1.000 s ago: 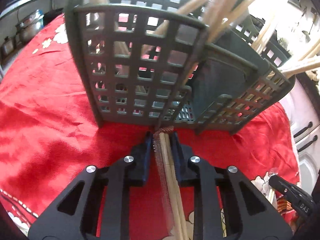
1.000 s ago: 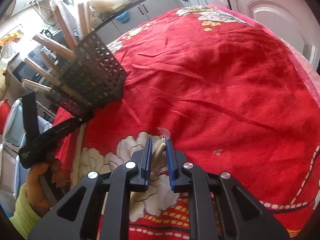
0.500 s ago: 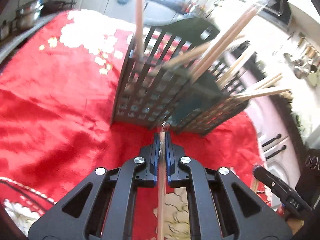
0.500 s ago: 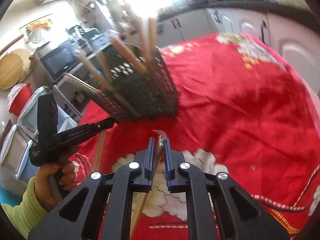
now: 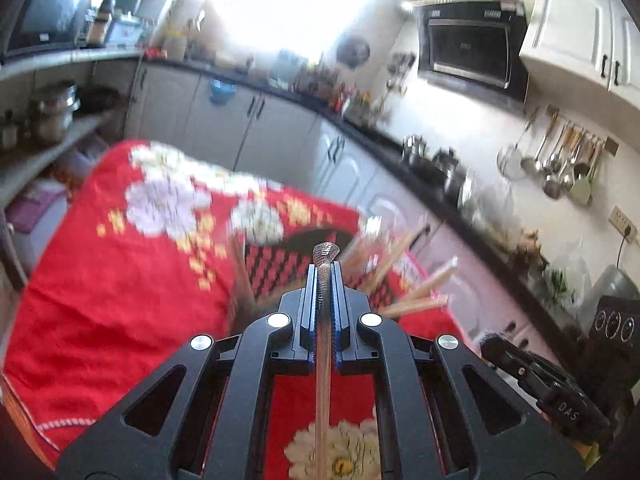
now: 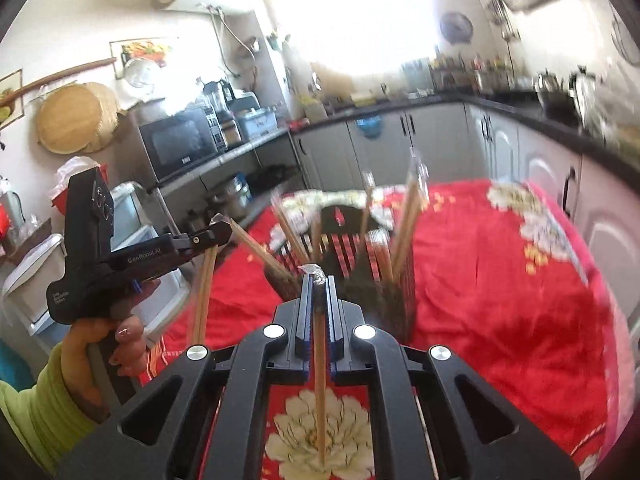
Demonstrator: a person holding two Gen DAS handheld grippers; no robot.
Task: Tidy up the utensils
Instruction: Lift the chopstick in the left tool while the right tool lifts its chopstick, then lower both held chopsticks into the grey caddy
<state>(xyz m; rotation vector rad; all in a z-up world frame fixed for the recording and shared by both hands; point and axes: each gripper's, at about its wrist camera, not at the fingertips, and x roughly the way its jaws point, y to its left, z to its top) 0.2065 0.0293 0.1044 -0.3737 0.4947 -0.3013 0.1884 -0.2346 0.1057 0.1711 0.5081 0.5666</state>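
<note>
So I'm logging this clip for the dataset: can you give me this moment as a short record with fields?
setting: kitchen, table under a red floral cloth
left gripper: shut on wrapped chopsticks
right gripper: shut on a second wrapped pair
basket: dark, slotted, on the cloth, beyond both grippers
basket contents: several wrapped chopsticks leaning outward
grippers vs basket: both raised, neither touching it
image quality: basket motion-blurred

Two grippers are seen: the left gripper (image 5: pixel 325 280) and the right gripper (image 6: pixel 319 292). One wrapped chopstick pair (image 5: pixel 323 364) is clamped in each. One slotted utensil basket (image 6: pixel 352 252) is counted.
</note>
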